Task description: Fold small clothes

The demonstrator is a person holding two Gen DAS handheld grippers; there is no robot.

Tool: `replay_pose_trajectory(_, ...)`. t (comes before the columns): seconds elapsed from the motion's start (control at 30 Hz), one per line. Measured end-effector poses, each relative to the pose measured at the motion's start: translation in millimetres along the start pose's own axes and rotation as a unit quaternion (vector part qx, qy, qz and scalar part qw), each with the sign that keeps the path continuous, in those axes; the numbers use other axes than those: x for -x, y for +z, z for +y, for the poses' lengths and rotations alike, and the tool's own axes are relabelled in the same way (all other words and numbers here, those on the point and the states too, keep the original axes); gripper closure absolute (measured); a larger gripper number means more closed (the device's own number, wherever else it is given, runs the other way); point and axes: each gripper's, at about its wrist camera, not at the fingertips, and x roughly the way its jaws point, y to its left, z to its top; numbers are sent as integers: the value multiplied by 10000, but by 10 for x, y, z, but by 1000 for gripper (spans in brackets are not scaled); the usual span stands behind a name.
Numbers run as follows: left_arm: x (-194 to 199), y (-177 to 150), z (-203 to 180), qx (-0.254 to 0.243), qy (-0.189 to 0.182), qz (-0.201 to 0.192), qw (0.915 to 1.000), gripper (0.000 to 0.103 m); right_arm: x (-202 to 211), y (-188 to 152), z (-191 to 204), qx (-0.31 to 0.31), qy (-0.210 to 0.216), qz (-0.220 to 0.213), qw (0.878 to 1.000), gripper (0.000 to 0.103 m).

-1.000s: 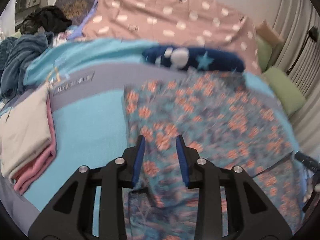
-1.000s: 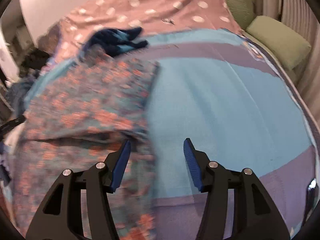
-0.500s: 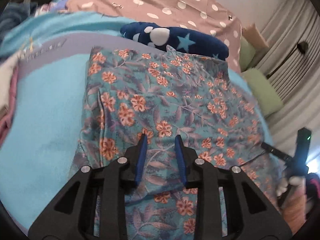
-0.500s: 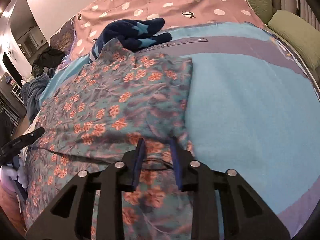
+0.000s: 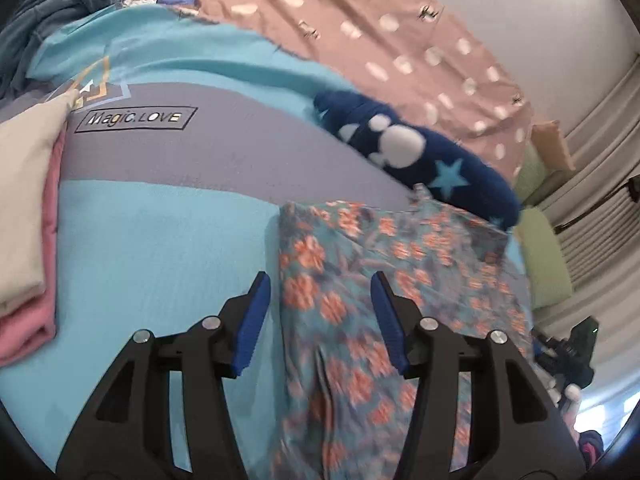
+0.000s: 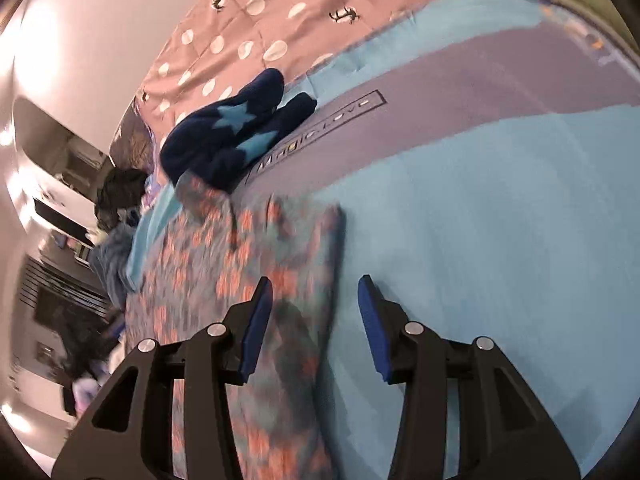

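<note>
one floral garment [image 5: 384, 304], teal with orange blossoms, spread flat on one bed [image 5: 152, 240]. one navy fleece piece [image 5: 420, 156] with white blobs and pale blue stars, lying beside the floral garment's far edge. two folded items stacked at the left of the left wrist view: one cream piece [image 5: 24, 200] above one pink piece [image 5: 28, 332]. one pink spotted cover [image 5: 360, 28] at the bed's far side. two green cushions [image 5: 544, 256] at the right edge. one dark heap of clothes [image 5: 52, 4] at far left, number of pieces not countable. two hand-held grippers: left hand-held gripper [image 5: 320, 320], right hand-held gripper [image 6: 316, 324], two blue-padded fingers on each.
</note>
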Motion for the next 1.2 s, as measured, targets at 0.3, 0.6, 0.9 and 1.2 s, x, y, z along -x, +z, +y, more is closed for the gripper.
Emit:
replay_pose_trajectory(0.3,-137,-65,-90,-701,481,-234,9961,97,-82,34,-88,37,-415,-229,9989,102)
replay_pose_trajectory(0.6,763,-636,-245,-1295,-76,-470,9904,50,899,-822,130,1080,-661,-517,9906,96)
replay_pose_trajectory(0.9,1556,-1868,123,-821,-529,-147,9951,44,1599,-1992,-89,551,181,-356,9977,95)
replay_pose_trajectory(1.2,1870,-2375,291,-757,-394,127,9963,44,1757,-2500,-41,355,262,-102,9990,80)
